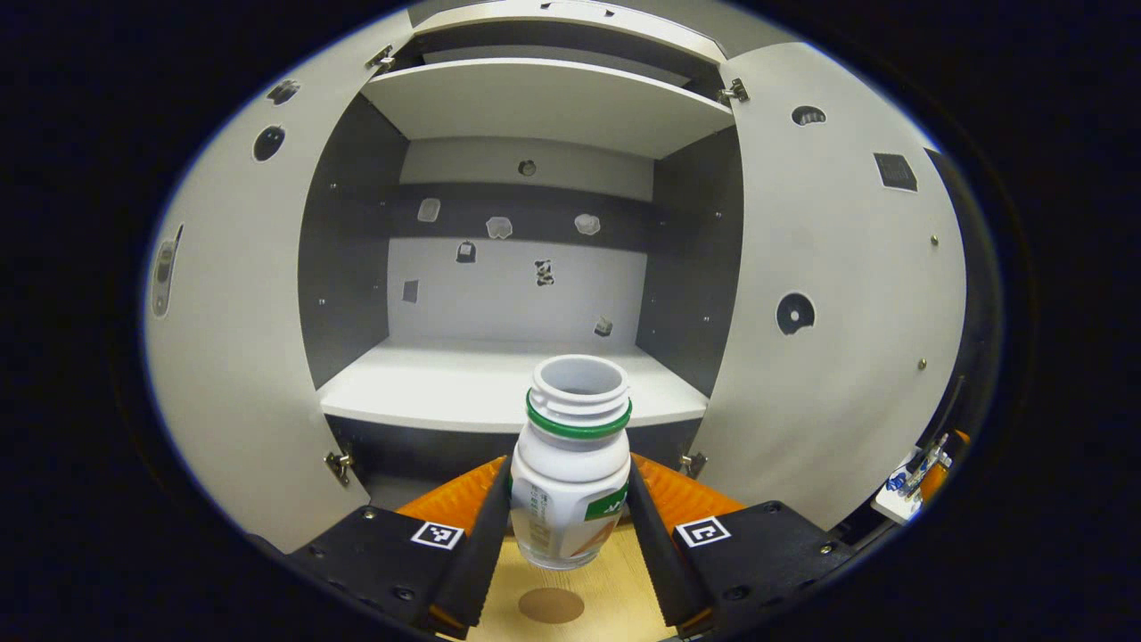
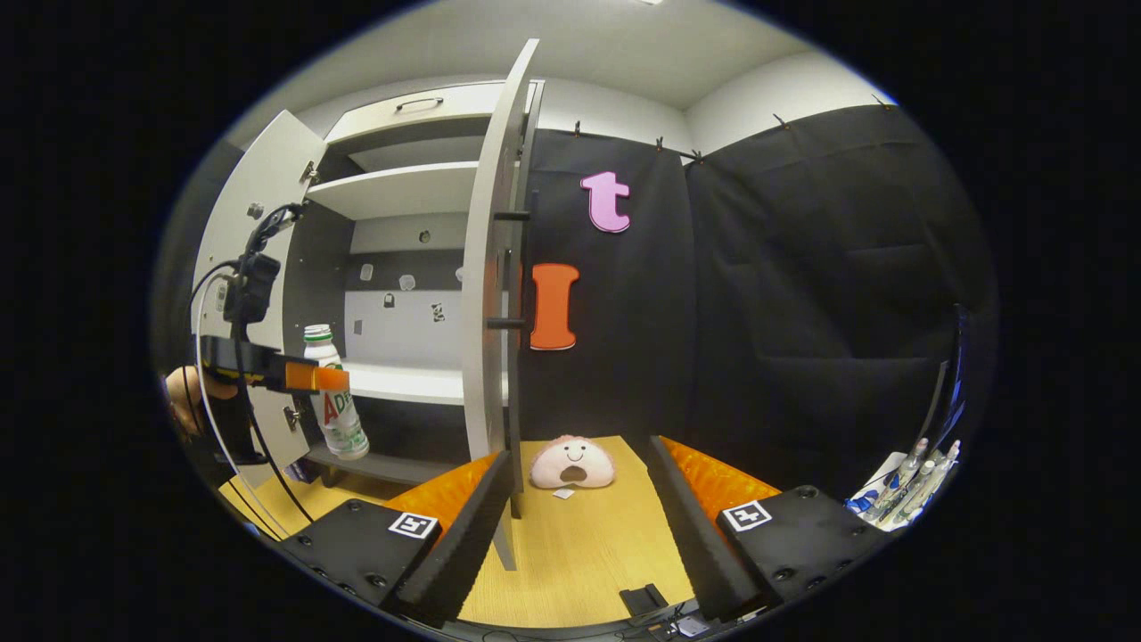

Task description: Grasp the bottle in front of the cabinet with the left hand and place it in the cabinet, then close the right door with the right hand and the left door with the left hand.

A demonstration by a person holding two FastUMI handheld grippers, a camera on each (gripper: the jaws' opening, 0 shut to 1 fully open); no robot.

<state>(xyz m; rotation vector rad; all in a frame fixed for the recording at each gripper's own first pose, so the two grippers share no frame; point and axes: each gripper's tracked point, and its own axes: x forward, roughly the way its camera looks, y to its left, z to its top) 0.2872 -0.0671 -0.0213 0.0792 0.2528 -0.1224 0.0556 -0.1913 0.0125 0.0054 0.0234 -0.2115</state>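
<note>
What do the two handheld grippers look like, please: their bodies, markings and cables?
The left gripper and the right gripper each have two black blocks, each with a square black-and-white marker and screws. In the right gripper view, the left gripper also carries a black camera unit with looping black cables.

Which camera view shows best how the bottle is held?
The left gripper view: the bottle stands upright between the left claw fingers, both pressing its sides, lifted before the open cabinet. The right gripper view shows the bottle from the side, farther off and small, with the grip partly hidden.
</note>
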